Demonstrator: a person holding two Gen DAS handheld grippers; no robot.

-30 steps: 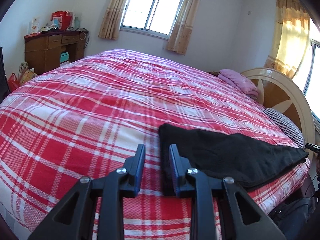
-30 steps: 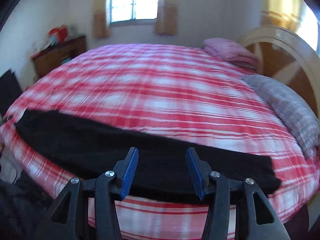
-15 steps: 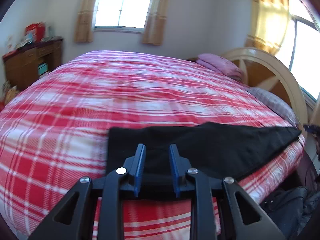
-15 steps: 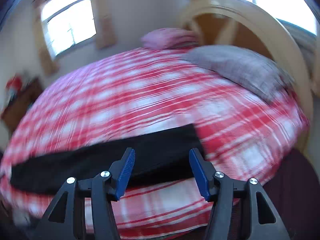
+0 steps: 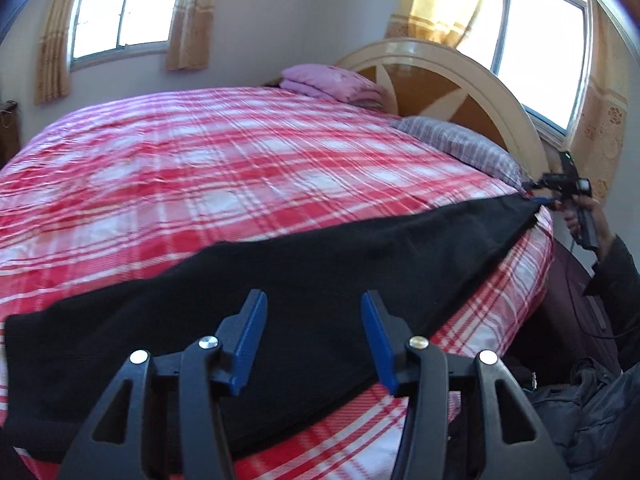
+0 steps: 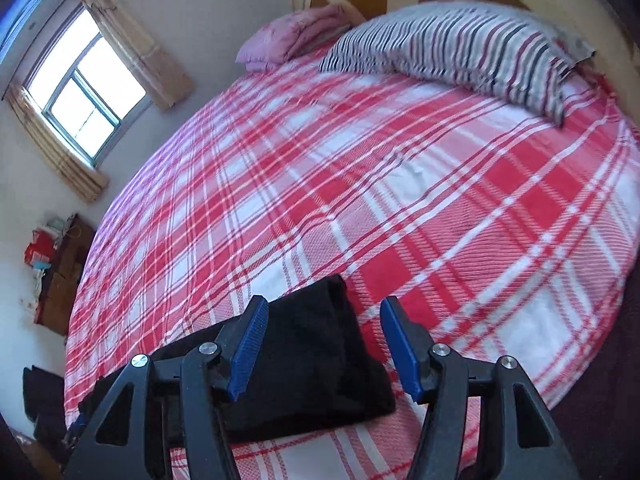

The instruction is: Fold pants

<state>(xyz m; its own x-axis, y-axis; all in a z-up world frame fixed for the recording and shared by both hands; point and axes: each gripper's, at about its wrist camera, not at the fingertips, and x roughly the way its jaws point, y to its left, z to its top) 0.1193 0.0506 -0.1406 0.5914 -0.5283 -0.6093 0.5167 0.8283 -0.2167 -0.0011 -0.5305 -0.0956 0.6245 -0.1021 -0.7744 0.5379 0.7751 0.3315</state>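
One bed (image 5: 248, 168) fills most of both views, covered by a red-and-white plaid blanket (image 6: 400, 208) that runs from the lower edge up to the curved cream headboard (image 5: 460, 64) at the upper right of the left wrist view. Across the lower part of that view the black pants (image 5: 320, 280) lie flat on the blanket as a long dark strip, running from the lower left corner up to the right edge of the bed. In the right wrist view only one end of them shows at lower centre, a folded dark block on the plaid. A striped grey pillow (image 6: 460, 48) rests against the headboard at the upper right of the right wrist view, with a folded pink quilt (image 6: 296, 36) just to its left. The left hand-held gripper (image 5: 314, 340) hovers over the middle of the pants; its jaws are opening, blue pads apart, with the fabric below them and not pinched. The right hand-held gripper (image 6: 324, 344) hangs over the pants' end, jaws closing slightly yet clearly apart, nothing pressed between the pads. It also appears small at the right edge of the left wrist view, gripped by a hand (image 5: 586, 216) beside the pants' far tip.
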